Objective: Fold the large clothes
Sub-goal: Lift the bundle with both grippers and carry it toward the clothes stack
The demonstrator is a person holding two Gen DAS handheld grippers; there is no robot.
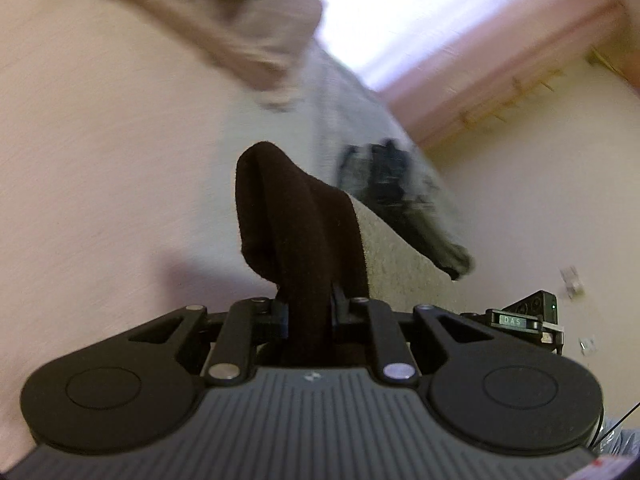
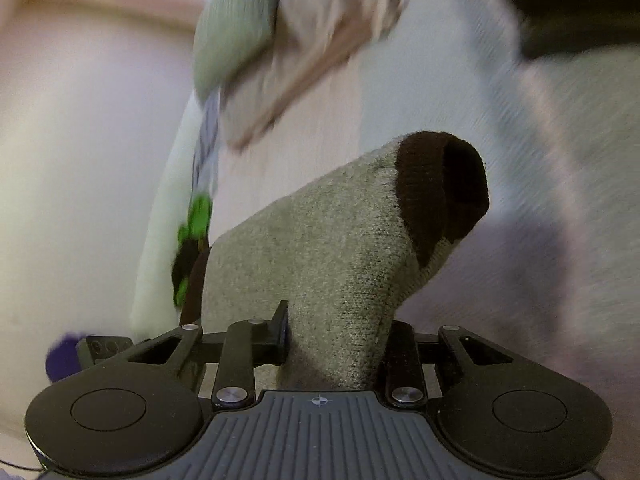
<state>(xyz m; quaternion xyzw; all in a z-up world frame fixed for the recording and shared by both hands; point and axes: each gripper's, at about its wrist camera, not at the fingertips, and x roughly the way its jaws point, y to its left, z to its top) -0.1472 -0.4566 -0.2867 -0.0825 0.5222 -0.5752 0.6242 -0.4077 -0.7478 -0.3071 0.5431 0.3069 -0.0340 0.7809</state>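
Lift step: left gripper (image 1: 310,308) jaws were narrow, pinching the dark end of the garment (image 1: 296,216), right gripper (image 2: 336,336) clamped its beige knit body between half-closed jaws (background blurred), so next probably called for spreading it flat.

Both views motion-smeared past the sock (image 2: 340,248). Left claw (image 1: 310,308) fingertips buried in its dark cuff (image 1: 292,216); right claw (image 2: 336,340) tips hidden under grey knit. Blurred clothes pile (image 2: 320,40) unreadable. Dark garment (image 2: 580,4) cut off by the frame edge.
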